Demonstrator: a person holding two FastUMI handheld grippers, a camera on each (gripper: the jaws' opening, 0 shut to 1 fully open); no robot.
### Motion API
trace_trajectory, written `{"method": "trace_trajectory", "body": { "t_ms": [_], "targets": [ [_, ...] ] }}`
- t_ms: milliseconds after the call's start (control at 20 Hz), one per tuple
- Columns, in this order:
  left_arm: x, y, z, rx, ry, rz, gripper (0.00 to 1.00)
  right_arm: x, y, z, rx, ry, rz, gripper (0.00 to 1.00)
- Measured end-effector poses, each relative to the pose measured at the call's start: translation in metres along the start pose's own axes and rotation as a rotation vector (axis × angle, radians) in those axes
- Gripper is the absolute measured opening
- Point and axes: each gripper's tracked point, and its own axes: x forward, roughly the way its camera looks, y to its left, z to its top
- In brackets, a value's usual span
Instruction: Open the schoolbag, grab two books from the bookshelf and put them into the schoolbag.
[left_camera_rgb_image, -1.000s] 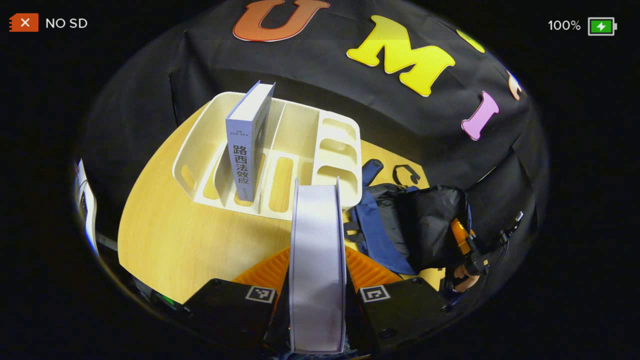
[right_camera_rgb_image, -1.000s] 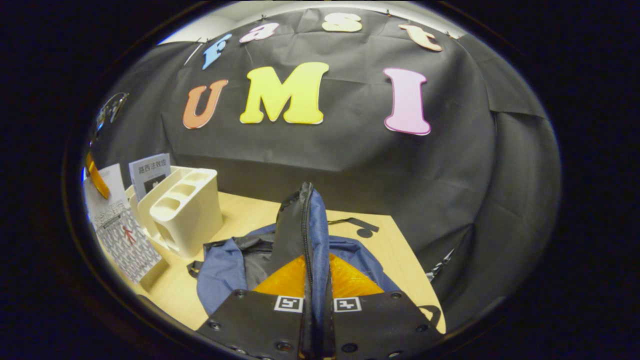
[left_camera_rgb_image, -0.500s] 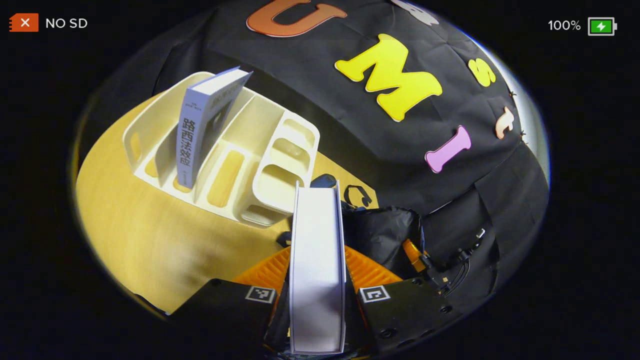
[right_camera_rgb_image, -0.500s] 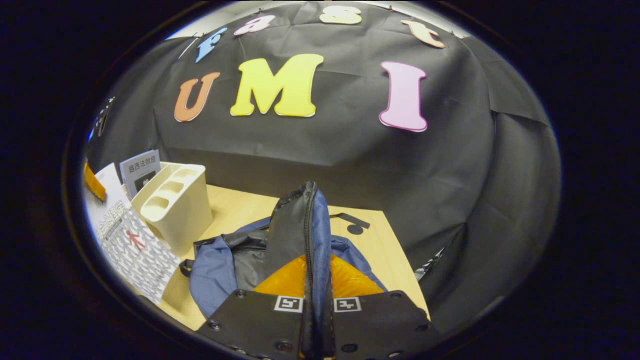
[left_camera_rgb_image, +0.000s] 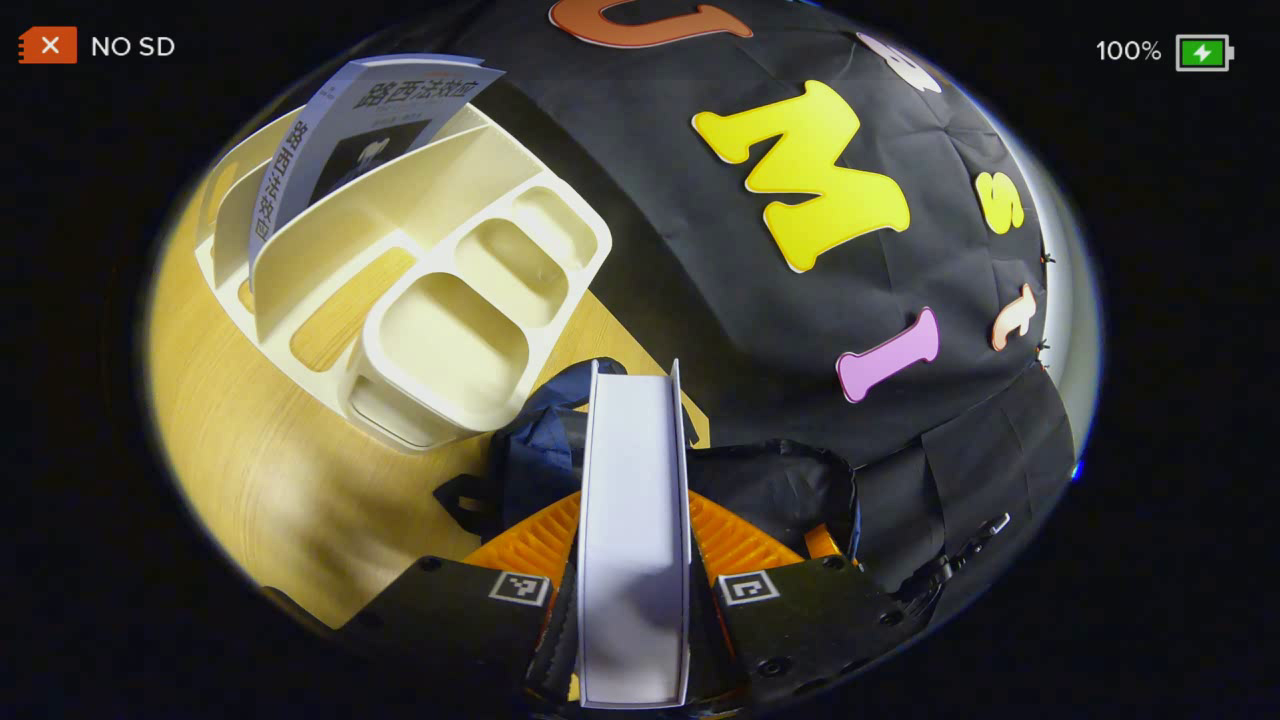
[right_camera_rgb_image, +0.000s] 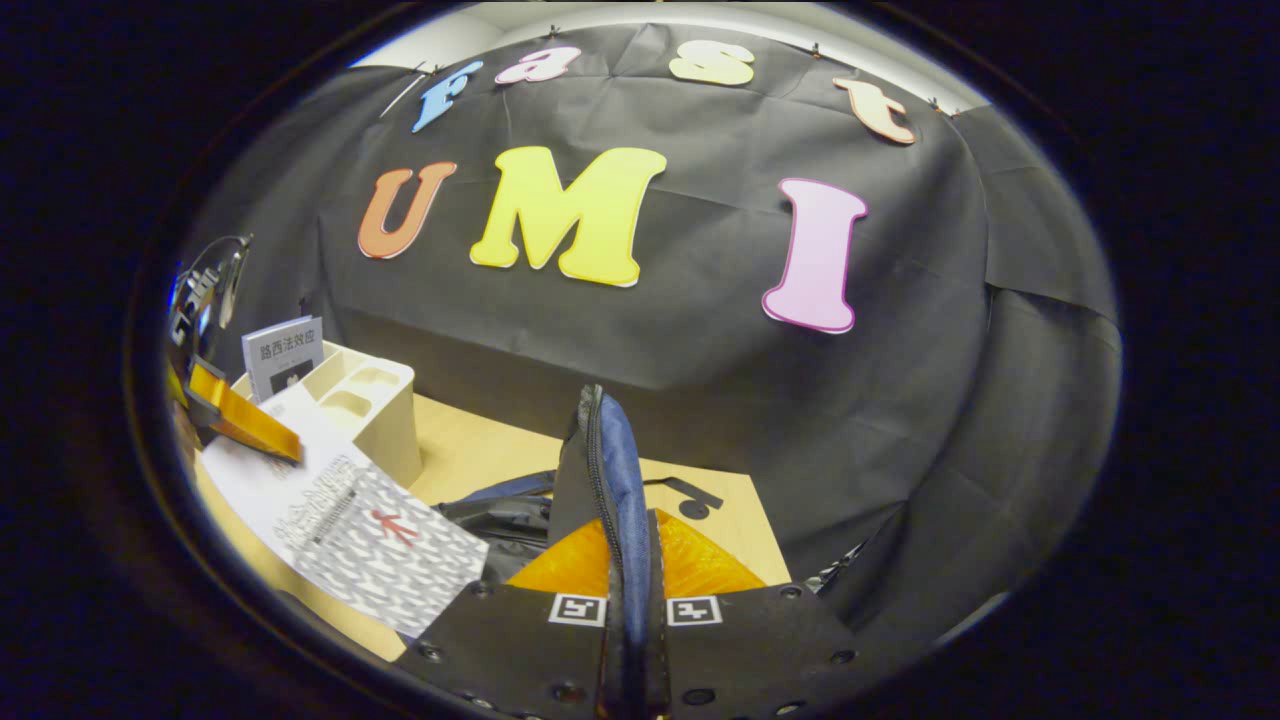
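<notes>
My left gripper (left_camera_rgb_image: 634, 560) is shut on a white book (left_camera_rgb_image: 634, 490), seen edge-on, held over the blue and black schoolbag (left_camera_rgb_image: 770, 480). In the right gripper view the same book (right_camera_rgb_image: 350, 520), with a grey patterned cover, hangs tilted over the bag's open mouth, the left gripper's orange finger (right_camera_rgb_image: 245, 425) on it. My right gripper (right_camera_rgb_image: 628, 620) is shut on the bag's zipper edge (right_camera_rgb_image: 605, 470), holding the flap up. A second book (left_camera_rgb_image: 350, 130) stands in the cream bookshelf (left_camera_rgb_image: 440, 320); the right gripper view has that book (right_camera_rgb_image: 283, 352) at far left.
The bookshelf (right_camera_rgb_image: 375, 410) stands on a wooden table (left_camera_rgb_image: 270, 480), left of the bag. A black strap with a buckle (right_camera_rgb_image: 690, 498) lies on the table (right_camera_rgb_image: 470, 450) behind the bag. The table's right edge runs close to the black cloth wall.
My left gripper has carried the white book rightward from the shelf, over the bag's opening. My right gripper has kept its hold on the zipper edge, with the flap slightly lower in view.
</notes>
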Motion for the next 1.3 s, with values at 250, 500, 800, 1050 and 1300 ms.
{"method": "trace_trajectory", "body": {
  "t_ms": [250,500,800,1050,1300],
  "targets": [
    [0.050,-0.013,-0.012,-0.084,-0.001,-0.021,0.47,-0.004,0.004,0.015,0.008,-0.030,-0.012,0.07],
    [0.082,-0.031,-0.043,-0.101,0.062,-0.071,0.52,-0.006,0.008,0.025,0.000,-0.053,-0.006,0.07],
    [0.135,-0.046,-0.082,-0.041,0.042,-0.101,0.47,-0.013,0.020,0.023,0.010,-0.066,0.031,0.07],
    [0.169,-0.047,-0.110,-0.062,0.017,-0.143,0.52,-0.022,0.031,0.026,0.018,-0.085,0.055,0.07],
    [0.186,-0.031,-0.128,-0.082,-0.002,-0.148,0.48,-0.018,0.046,0.020,0.004,-0.080,0.079,0.07]
  ]
}}
